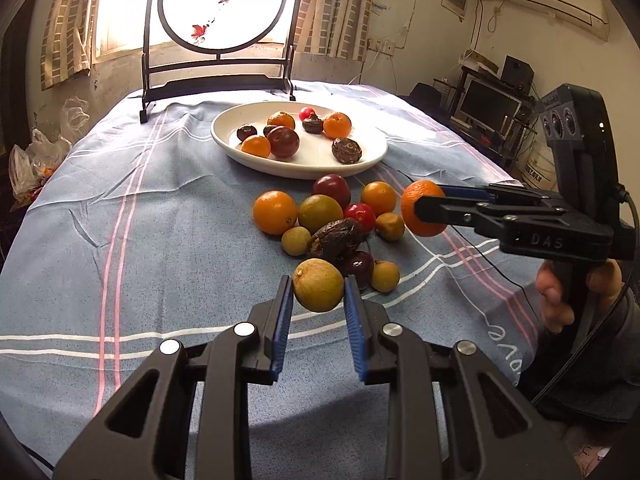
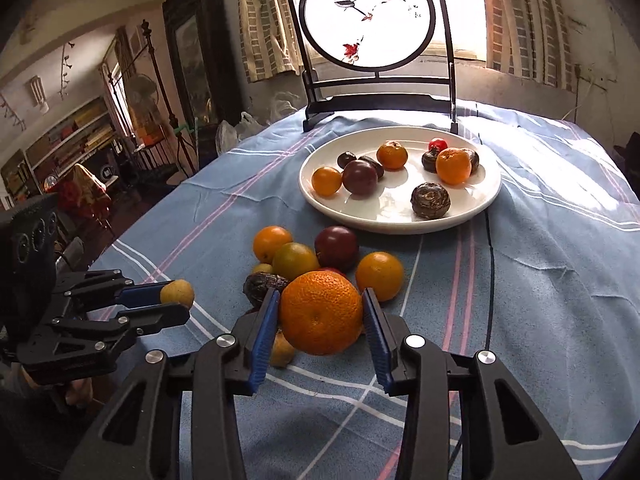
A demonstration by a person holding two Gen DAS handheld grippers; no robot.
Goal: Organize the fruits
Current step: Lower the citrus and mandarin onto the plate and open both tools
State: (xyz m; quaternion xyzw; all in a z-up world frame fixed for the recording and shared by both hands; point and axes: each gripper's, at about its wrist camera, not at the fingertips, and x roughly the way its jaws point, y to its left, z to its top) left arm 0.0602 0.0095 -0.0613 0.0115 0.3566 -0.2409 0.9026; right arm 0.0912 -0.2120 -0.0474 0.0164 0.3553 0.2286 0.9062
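My left gripper (image 1: 318, 280) is shut on a round yellow-green fruit (image 1: 318, 286), held just above the blue striped cloth; in the right wrist view the same gripper (image 2: 180, 304) shows at lower left with that fruit (image 2: 178, 292). An orange mandarin (image 2: 320, 312) sits between the blue pads of my right gripper (image 2: 320, 300), which is shut on it and holds it off the cloth; the left wrist view shows this mandarin (image 1: 424, 208) and gripper (image 1: 418, 204) at right. A loose pile of fruit (image 1: 320, 216) lies between us. Beyond it stands a white plate (image 1: 300, 166) holding several fruits.
A black-framed round screen (image 1: 218, 20) stands at the far end of the table, behind the plate (image 2: 400, 226). Plastic bags (image 1: 28, 160) lie off the table's left edge. A person's hand (image 1: 560, 296) grips the right handle. Bare cloth (image 1: 140, 240) stretches left of the pile.
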